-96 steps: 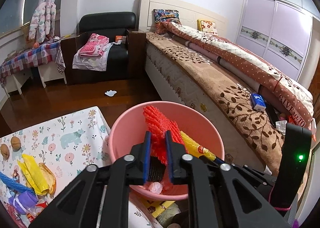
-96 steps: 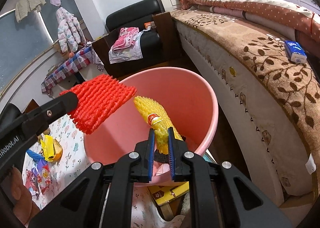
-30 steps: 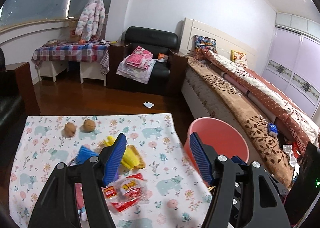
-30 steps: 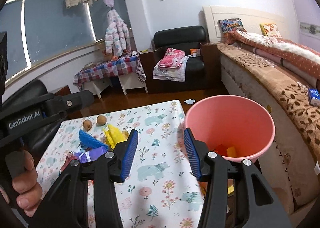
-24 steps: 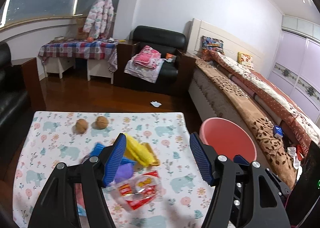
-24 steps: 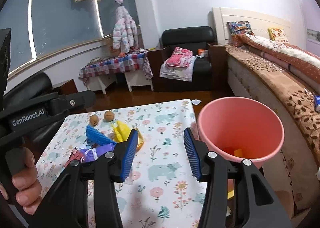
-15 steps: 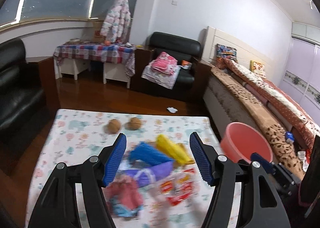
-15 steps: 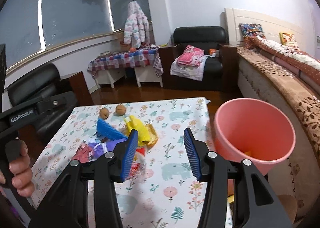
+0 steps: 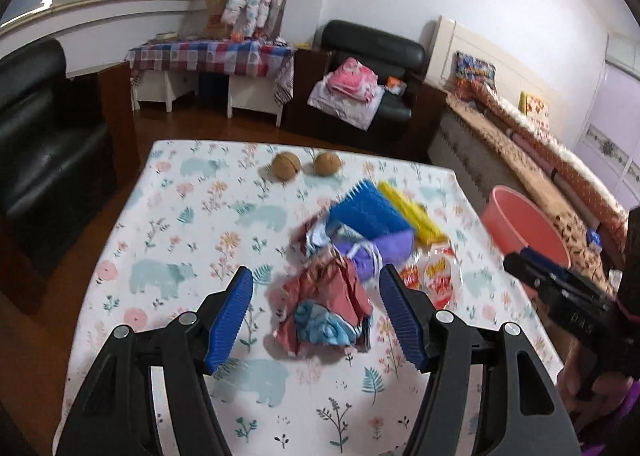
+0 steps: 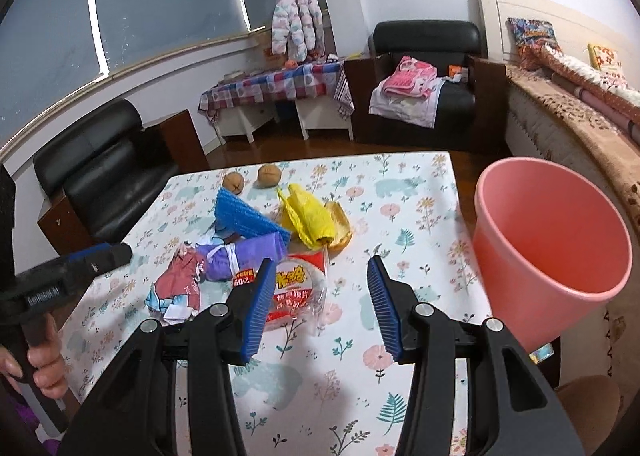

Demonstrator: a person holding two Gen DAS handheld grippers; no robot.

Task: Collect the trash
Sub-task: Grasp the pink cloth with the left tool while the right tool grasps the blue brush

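Note:
A heap of trash lies on the floral tablecloth [image 9: 172, 224]: a crumpled red and blue wrapper [image 9: 324, 308] [image 10: 176, 286], a purple bag [image 9: 372, 252] [image 10: 240, 254], blue foam netting [image 9: 368, 212] [image 10: 244, 218], yellow netting [image 9: 412, 212] [image 10: 308, 216] and a clear packet with red print [image 9: 436, 276] [image 10: 296, 288]. My left gripper [image 9: 316, 314] is open, hovering over the red wrapper. My right gripper [image 10: 320, 302] is open above the clear packet. The pink bucket [image 9: 524, 228] [image 10: 548, 232] stands off the table's right edge.
Two walnuts [image 9: 286, 166] [image 10: 269, 175] lie near the table's far edge. A black armchair [image 9: 44, 136] stands left of the table, a bed [image 10: 580, 124] to the right behind the bucket, another black chair with clothes [image 10: 420, 88] at the back.
Both grippers released the red and yellow netting into the bucket, opened, and swung left from the bucket to over the trash heap on the table.

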